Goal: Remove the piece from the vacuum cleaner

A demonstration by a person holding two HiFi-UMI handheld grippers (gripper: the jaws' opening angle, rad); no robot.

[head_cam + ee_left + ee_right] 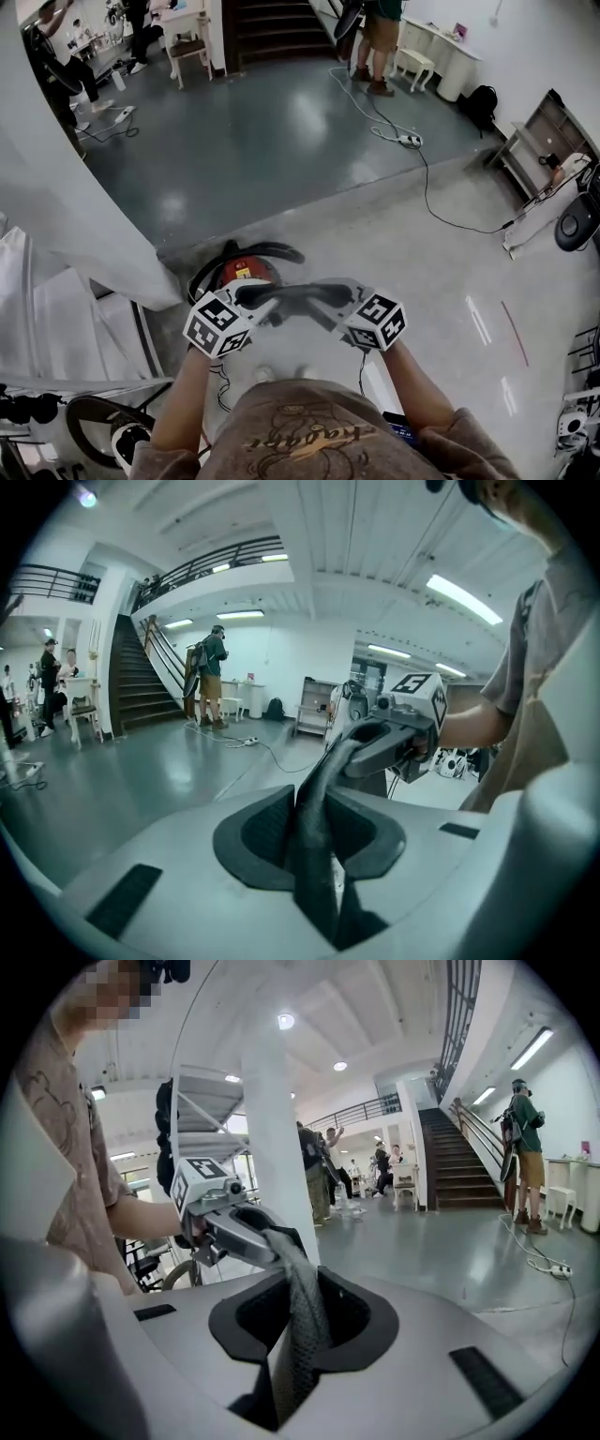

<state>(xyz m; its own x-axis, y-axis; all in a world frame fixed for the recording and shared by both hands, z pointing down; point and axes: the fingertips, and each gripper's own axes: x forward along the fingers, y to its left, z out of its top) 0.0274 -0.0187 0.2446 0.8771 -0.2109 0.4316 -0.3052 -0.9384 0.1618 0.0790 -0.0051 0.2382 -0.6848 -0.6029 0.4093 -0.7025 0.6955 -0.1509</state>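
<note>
From the head view, the left gripper [255,300] and right gripper [330,300] each have an end of a dark, strip-like piece [292,293]. It's slung between them, clear above the red vacuum cleaner [246,272] and its black hose [272,249] on the floor. What's inside the cleaner is hidden from here. In the left gripper view the jaws are clamped on one end, and the strip bows across to the other gripper. In the right gripper view the jaws are pinched on the other end, and a grey mesh weave shows. It looks light, soft and floppy to me, so holding it by the ends seems right, without tugging hard.
</note>
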